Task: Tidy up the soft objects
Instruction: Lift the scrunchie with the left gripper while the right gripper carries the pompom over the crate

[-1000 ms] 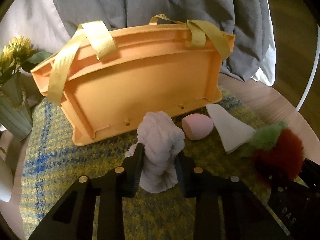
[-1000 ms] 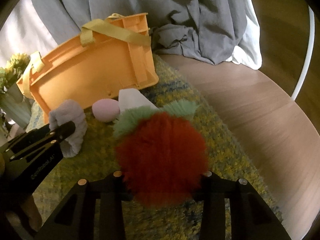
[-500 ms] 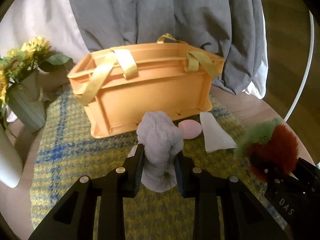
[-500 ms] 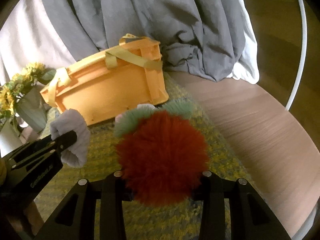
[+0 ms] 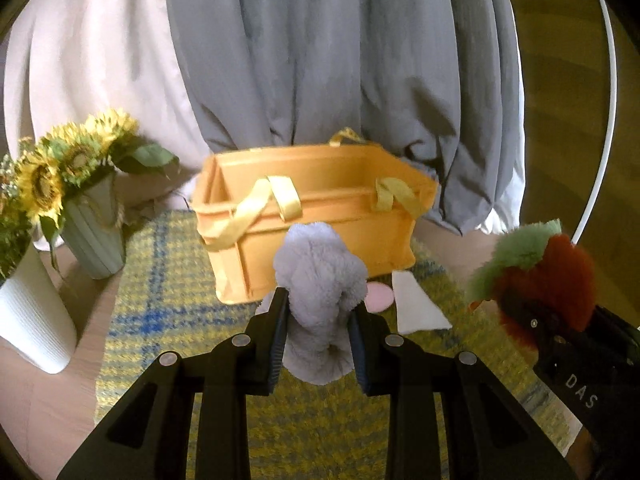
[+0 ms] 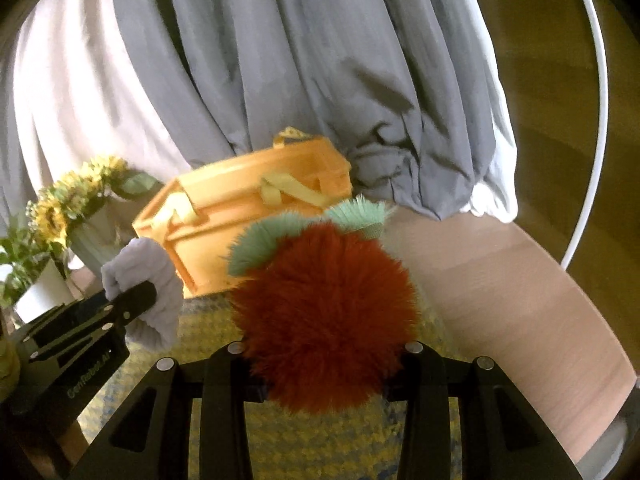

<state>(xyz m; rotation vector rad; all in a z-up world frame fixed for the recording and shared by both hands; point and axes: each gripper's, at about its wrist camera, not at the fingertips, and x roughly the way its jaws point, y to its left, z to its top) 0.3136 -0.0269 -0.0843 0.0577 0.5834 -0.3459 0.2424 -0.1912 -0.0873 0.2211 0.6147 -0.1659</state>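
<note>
Left gripper (image 5: pixel 320 332) fingers pinch a fluffy lilac scrunchie (image 5: pixel 320 292); right gripper (image 6: pixel 324 372) fingers pinch a furry red pompom (image 6: pixel 324 312).

Matte black plastic left gripper (image 5: pixel 319 320) fills the frame: two angular fingers with triangular cut-outs, round silver screw heads, bluish ribbed pads (image 5: pixel 277 340). Matching black right gripper (image 6: pixel 324 364) beside it, white "DAS" lettering on its body, same silver screws.

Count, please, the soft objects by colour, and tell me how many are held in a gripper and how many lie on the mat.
Lavender: 1, fluffy scrunchie, held in left gripper
Red with green: 1, pom-pom, held in right gripper
Pink: 1, sponge, on mat
White: 1, wedge sponge, on mat
Total: 4, with 2 held and 2 on the mat
</note>
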